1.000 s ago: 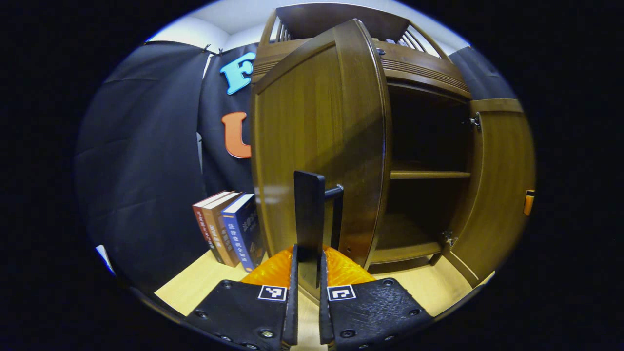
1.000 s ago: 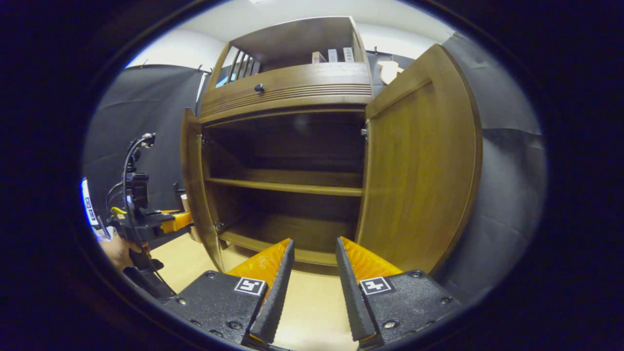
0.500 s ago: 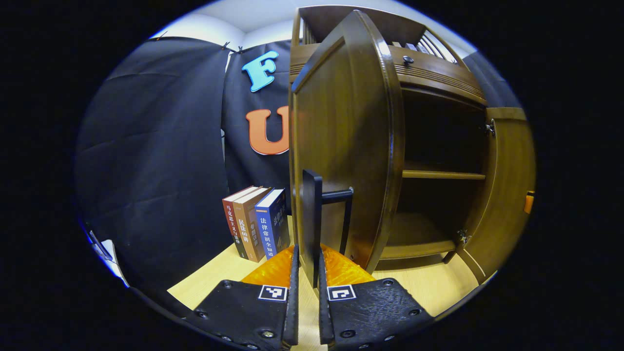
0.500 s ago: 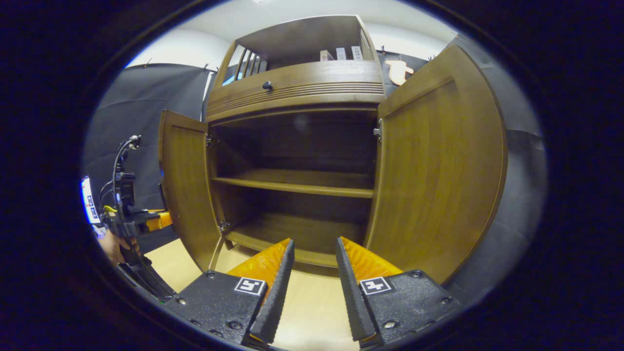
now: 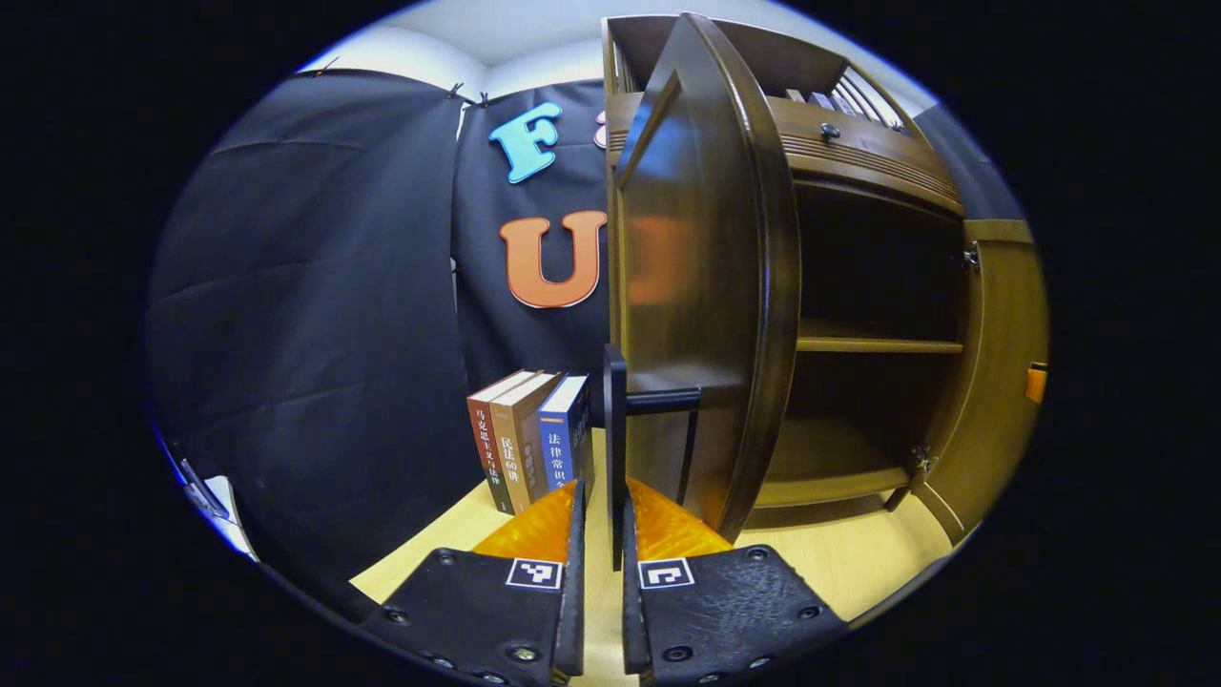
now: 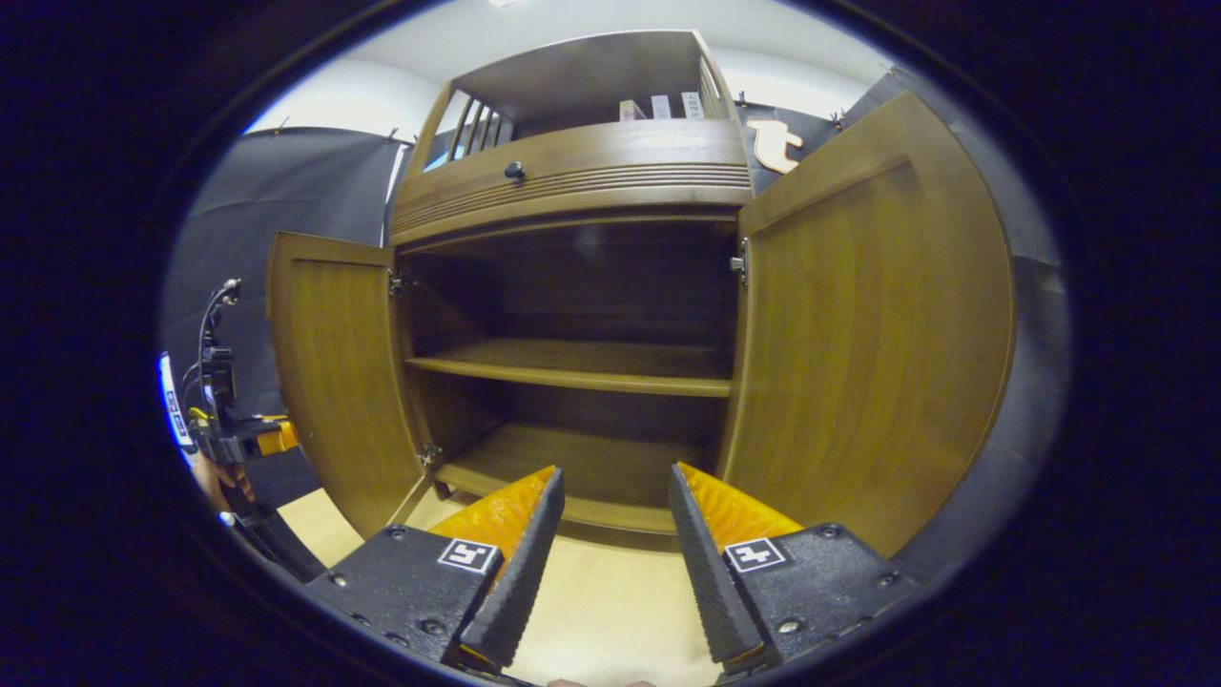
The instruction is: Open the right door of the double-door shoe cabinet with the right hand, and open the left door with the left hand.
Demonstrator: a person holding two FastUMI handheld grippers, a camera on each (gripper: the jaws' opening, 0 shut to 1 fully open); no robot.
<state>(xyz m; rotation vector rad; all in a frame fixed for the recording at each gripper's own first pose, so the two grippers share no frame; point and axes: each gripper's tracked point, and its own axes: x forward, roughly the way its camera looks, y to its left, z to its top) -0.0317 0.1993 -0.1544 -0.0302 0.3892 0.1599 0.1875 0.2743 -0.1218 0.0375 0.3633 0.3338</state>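
Note:
The wooden shoe cabinet (image 6: pixel 572 181) stands with both doors swung out. In the left gripper view the left door (image 5: pixel 706 286) is seen nearly edge-on, and its dark bar handle (image 5: pixel 615 429) runs down between the fingers of my left gripper (image 5: pixel 603 487), which is shut on it. In the right gripper view the left door (image 6: pixel 334 363) and right door (image 6: pixel 868 343) flank bare shelves (image 6: pixel 572 367). My right gripper (image 6: pixel 615 470) hovers open before the cabinet's bottom shelf, holding nothing. The left gripper (image 6: pixel 243 439) and a hand (image 6: pixel 215 477) show left of the left door.
Three upright books (image 5: pixel 529 439) stand on the light wooden tabletop (image 5: pixel 839 563) just left of the left door. A drawer with a dark knob (image 6: pixel 515 172) sits above the doors. Black cloth hangs behind and beside the cabinet.
The left door has swung further outward with my left gripper still on its handle. The right gripper's fingers have spread slightly and the right door looks a little wider open.

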